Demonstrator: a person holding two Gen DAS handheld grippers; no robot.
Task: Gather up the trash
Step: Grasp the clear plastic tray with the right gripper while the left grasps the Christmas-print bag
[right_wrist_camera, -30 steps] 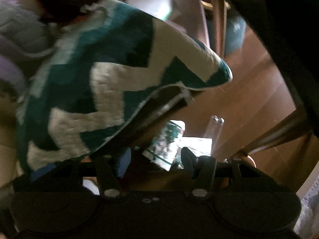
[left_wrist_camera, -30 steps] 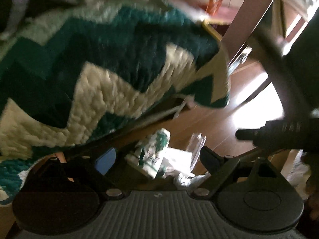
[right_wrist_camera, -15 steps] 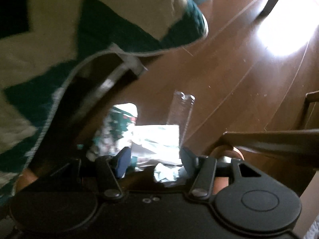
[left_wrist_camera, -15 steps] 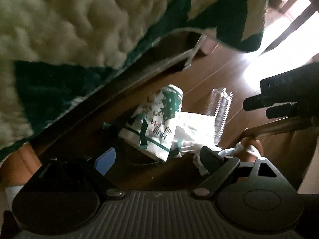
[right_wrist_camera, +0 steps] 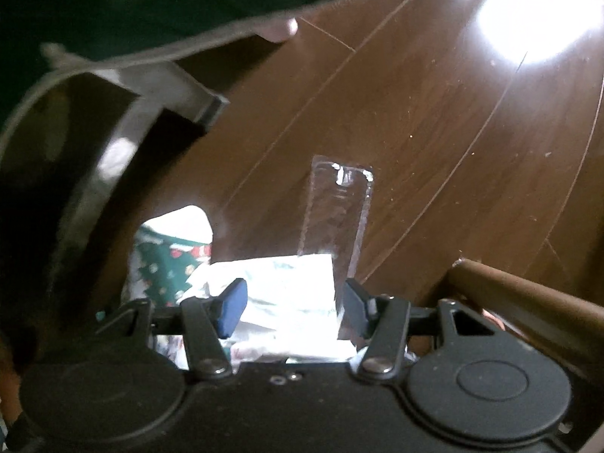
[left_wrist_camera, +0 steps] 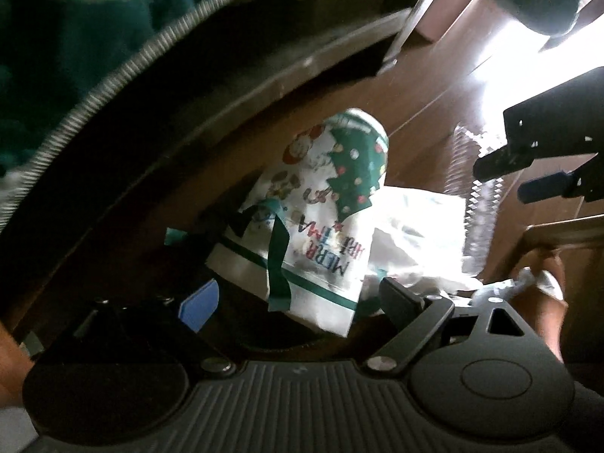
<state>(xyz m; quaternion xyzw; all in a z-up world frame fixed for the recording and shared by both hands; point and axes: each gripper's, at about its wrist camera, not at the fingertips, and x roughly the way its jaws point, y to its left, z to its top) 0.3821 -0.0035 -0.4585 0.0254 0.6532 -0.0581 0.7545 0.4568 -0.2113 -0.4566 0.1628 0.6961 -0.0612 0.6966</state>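
Left gripper (left_wrist_camera: pixel 298 300), jaws apart, over the white Christmas-print paper bag (left_wrist_camera: pixel 324 219) on the brown wood floor (right_wrist_camera: pixel 415 113); long axis toward 1 o'clock. Right gripper (right_wrist_camera: pixel 294 304), jaws apart, over crumpled white paper (right_wrist_camera: pixel 287 302); clear plastic package (right_wrist_camera: pixel 336 211) extends toward 12 o'clock.

Dark brown wooden plank floor (right_wrist_camera: pixel 415 120) with a bright patch of sunlight (right_wrist_camera: pixel 536 11) glaring at upper right. A teal and cream quilted blanket (left_wrist_camera: pixel 68 56) overhangs a dark furniture frame (left_wrist_camera: pixel 264 64). A brown wooden rail (right_wrist_camera: pixel 528 294) crosses lower right.
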